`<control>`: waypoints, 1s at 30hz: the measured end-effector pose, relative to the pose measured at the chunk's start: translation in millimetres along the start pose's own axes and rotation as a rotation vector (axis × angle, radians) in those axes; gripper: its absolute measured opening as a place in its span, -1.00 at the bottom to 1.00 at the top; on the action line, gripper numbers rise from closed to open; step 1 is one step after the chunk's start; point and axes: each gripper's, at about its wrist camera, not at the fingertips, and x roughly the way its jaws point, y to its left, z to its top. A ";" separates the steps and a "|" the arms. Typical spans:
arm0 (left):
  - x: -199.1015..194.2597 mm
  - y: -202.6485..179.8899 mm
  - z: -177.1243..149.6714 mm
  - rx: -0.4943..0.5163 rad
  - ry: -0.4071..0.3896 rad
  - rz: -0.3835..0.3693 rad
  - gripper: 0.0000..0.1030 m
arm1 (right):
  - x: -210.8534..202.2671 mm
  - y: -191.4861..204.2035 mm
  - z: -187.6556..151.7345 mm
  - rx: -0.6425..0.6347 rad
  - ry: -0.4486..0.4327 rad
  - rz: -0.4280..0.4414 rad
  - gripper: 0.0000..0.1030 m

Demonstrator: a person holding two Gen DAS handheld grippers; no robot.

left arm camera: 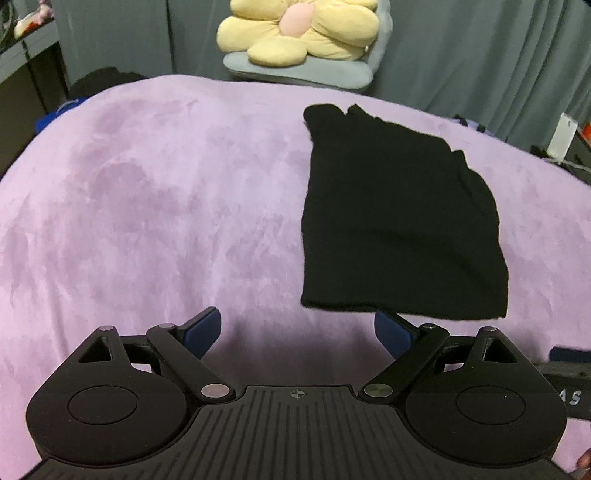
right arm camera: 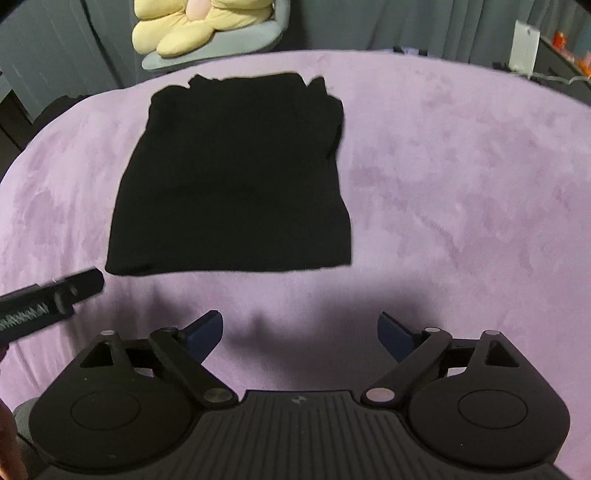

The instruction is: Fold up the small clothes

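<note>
A black garment (left arm camera: 395, 218) lies folded into a rough rectangle on the purple blanket (left arm camera: 155, 206). In the left wrist view it sits ahead and to the right. My left gripper (left arm camera: 297, 330) is open and empty, its right fingertip just at the garment's near edge. In the right wrist view the garment (right arm camera: 236, 177) lies ahead and slightly left on the blanket (right arm camera: 461, 192). My right gripper (right arm camera: 299, 332) is open and empty, a short way back from the garment's near edge. The left gripper's body (right arm camera: 48, 299) shows at the left of that view.
A yellow flower cushion (left arm camera: 299, 29) rests on a grey chair (left arm camera: 295, 70) beyond the far edge of the bed. Grey curtains hang behind. A desk stands at the far left, and a white box (right arm camera: 524, 46) with clutter at the far right.
</note>
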 end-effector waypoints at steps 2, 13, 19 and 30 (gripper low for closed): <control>1.4 -2.4 -0.5 0.008 0.005 0.009 0.83 | -3.0 2.6 3.8 0.001 -0.009 -0.011 0.82; 8.0 -3.5 -0.4 0.016 0.018 0.010 0.83 | 1.6 6.9 15.8 0.008 -0.023 -0.041 0.83; 11.5 -3.9 -0.3 0.022 0.021 0.021 0.83 | 2.3 7.2 17.4 0.002 -0.032 -0.067 0.83; 10.1 -4.7 0.9 0.022 0.021 0.030 0.83 | 0.9 4.5 16.8 0.009 -0.033 -0.068 0.83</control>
